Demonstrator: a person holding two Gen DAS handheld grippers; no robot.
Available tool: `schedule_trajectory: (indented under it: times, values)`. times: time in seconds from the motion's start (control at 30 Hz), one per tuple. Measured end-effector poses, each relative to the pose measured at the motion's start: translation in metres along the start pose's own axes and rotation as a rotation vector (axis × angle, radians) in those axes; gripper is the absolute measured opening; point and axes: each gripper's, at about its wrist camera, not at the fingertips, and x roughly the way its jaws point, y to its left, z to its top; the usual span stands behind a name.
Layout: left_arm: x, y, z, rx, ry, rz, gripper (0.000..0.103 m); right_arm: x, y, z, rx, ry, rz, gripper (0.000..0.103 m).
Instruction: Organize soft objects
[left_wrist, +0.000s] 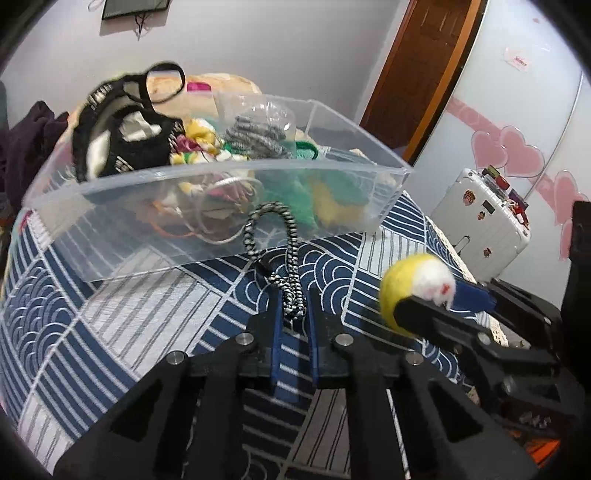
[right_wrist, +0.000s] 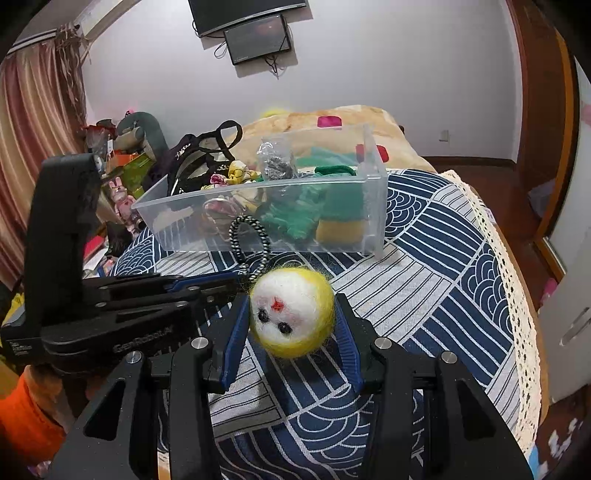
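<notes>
My left gripper (left_wrist: 293, 308) is shut on a black-and-white braided cord loop (left_wrist: 284, 236), held above the blue patterned cloth. My right gripper (right_wrist: 293, 314) is shut on a yellow-and-white felt ball (right_wrist: 291, 312) with a small face. The right gripper and ball also show at the right of the left wrist view (left_wrist: 417, 288). The left gripper shows at the left of the right wrist view (right_wrist: 221, 286), with the cord loop (right_wrist: 251, 240) rising from it. A clear plastic bin (left_wrist: 207, 177) holds several soft items just beyond both grippers; it also shows in the right wrist view (right_wrist: 373, 206).
A black strappy bag (left_wrist: 122, 136) sticks out of the bin's left end. A white suitcase (left_wrist: 480, 229) stands by the wall at right. The cloth's lace edge (right_wrist: 513, 295) drops off at right. Clutter and toys (right_wrist: 125, 173) lie far left.
</notes>
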Motion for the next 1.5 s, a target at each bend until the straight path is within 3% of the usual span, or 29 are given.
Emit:
schedule_trajectory:
  times: [0.37,0.67,0.9,1.13,1.3,1.43,1.5]
  values:
    - [-0.061,0.008,0.016,-0.01,-0.142,-0.002,0.011,-0.016,0.003,0.023,-0.012,-0.077,-0.014,0.042]
    - [-0.064,0.032,0.048,0.003,-0.186,0.05,0.011,-0.018,0.006,0.062,-0.026,-0.17,-0.023,0.042]
    - [-0.048,0.056,0.062,0.02,-0.166,0.127,0.011,0.019,0.011,0.082,-0.048,-0.122,-0.032,0.042]
    - [-0.031,0.061,0.064,0.028,-0.155,0.113,0.012,0.051,-0.005,0.08,0.045,-0.047,-0.035,0.042]
    - [-0.033,0.062,0.061,0.017,-0.166,0.13,0.017,0.048,0.004,0.078,0.007,-0.048,-0.058,0.043]
    - [-0.038,0.06,0.056,0.038,-0.18,0.15,0.022,0.048,0.009,0.077,-0.033,-0.042,-0.077,0.058]
    - [-0.043,0.059,0.053,0.036,-0.183,0.144,0.022,0.047,0.011,0.077,-0.046,-0.046,-0.073,0.06]
